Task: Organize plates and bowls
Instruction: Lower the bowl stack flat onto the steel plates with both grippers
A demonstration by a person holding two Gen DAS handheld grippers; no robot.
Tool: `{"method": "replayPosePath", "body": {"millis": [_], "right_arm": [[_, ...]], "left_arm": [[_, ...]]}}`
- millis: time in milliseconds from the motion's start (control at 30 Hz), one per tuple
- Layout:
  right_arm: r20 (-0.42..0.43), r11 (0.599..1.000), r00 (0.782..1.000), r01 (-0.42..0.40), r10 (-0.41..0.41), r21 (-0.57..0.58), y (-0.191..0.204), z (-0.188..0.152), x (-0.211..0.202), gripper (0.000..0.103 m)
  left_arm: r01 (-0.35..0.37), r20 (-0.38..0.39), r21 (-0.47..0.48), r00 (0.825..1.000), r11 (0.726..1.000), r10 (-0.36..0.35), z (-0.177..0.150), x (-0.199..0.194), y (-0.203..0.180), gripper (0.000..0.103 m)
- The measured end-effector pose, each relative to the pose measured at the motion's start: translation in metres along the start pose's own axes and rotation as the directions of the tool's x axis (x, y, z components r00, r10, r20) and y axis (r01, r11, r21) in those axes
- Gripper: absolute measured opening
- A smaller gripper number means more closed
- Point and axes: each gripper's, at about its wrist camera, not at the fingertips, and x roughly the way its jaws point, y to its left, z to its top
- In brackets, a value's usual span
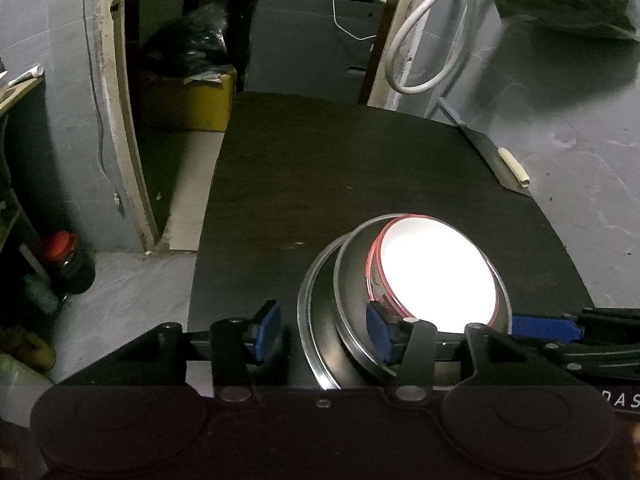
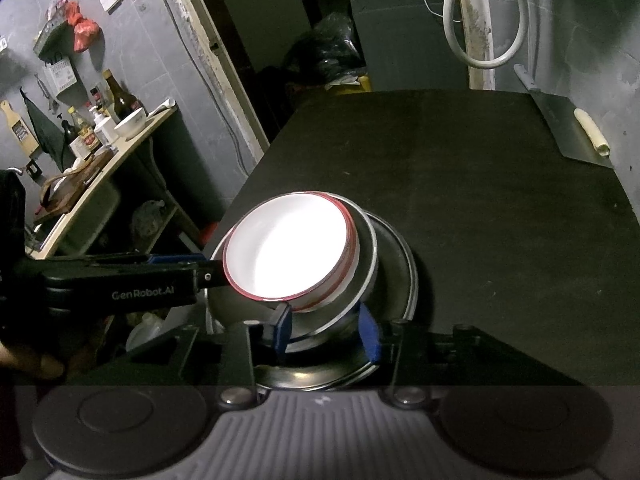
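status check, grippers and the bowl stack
Left gripper open, right gripper open, both astride stack rims. Red-rimmed white bowl nested in steel bowl on steel plate. Nothing blocking.

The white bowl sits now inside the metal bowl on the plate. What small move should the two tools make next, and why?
Probably draw both tools straight back. The white bowl already sits nested in the metal bowl on the metal plate, so stacking looks done. The left tool and right tool stand open but straddle the rims, so lifting sideways could tip the stack.

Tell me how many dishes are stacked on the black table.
3: a metal plate at the bottom, a metal bowl on it, a red-rimmed white bowl nested on top. Thinner ones could be hidden underneath.
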Motion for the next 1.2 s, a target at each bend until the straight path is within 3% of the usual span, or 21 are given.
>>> {"method": "replayPosePath", "body": {"millis": [233,567,867,1000,1200], "right_arm": [[0.001,1.0,1.0,-0.002,0.002,0.001,0.0,-0.0001,0.0004,0.045],[0.009,1.0,1.0,-0.004,0.004,-0.009,0.0068,0.0018,0.0,0.057],[0.023,1.0,1.0,0.004,-0.004,0.002,0.0061,0.0,-0.0044,0.065],[0.029,1.0,1.0,0.009,-0.01,0.009,0.0062,0.0003,-0.0054,0.07],[0.035,1.0,0.999,0.019,-0.019,0.011,0.0056,0.0002,-0.0073,0.081]], "left_arm": [[-0.012,-0.001,-0.001,1.0,1.0,0.012,0.001,0.0005,0.0006,0.056],[-0.03,0.007,-0.012,1.0,0.999,0.03,-0.0015,-0.0022,0.0031,0.07],[-0.035,0.014,-0.018,0.999,0.999,0.036,-0.0021,-0.0041,0.0036,0.072],[-0.054,0.021,-0.022,0.998,0.998,0.055,-0.0022,-0.0061,0.0029,0.083],[-0.062,0.027,-0.036,0.998,0.997,0.063,-0.0008,-0.0089,0.0075,0.09]]}}
